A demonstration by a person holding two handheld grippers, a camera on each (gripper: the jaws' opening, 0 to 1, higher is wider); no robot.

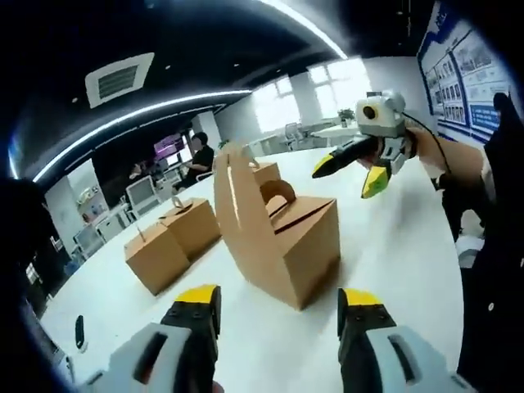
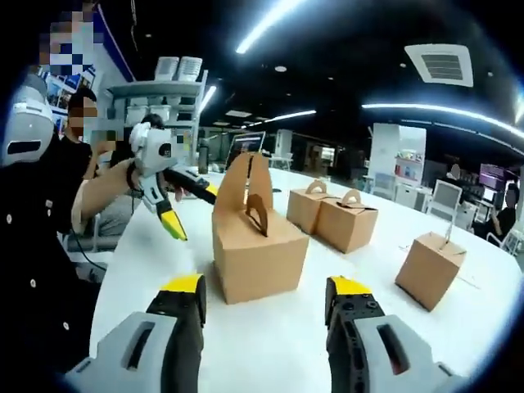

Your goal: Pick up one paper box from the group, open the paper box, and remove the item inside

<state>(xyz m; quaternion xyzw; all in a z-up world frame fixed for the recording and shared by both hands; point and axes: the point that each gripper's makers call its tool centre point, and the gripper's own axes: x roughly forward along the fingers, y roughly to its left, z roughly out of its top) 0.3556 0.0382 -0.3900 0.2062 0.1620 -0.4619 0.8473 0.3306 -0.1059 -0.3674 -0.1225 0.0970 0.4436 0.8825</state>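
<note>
I've got the open paper box (image 1: 282,237) sitting on the white table (image 1: 393,246), right ahead of my left gripper (image 1: 278,315). It's plain brown cardboard, gable-type w/ carry handle; one tall flap w/ a handle cutout stands up on its left side, while the other handle half sits lower over the roof. What's inside I can't make out. Left jaws are spread apart, nothing between them, yellow tips just short of the box.

In the right gripper view the same box (image 2: 258,246) is centred beyond my right gripper (image 2: 266,307), flap upright, cutout facing me. Right jaws are also apart and empty, not touching the box.

Each gripper shows in the other's view, raised above the table beside the box, yellow tips parted.

Other boxes, all closed: two together (image 1: 192,225) behind-left of the open box in the left gripper view, one nearer (image 1: 155,258). In the right gripper view a pair (image 2: 336,217) sits behind-right of it, a single box (image 2: 430,270) further right.
</note>
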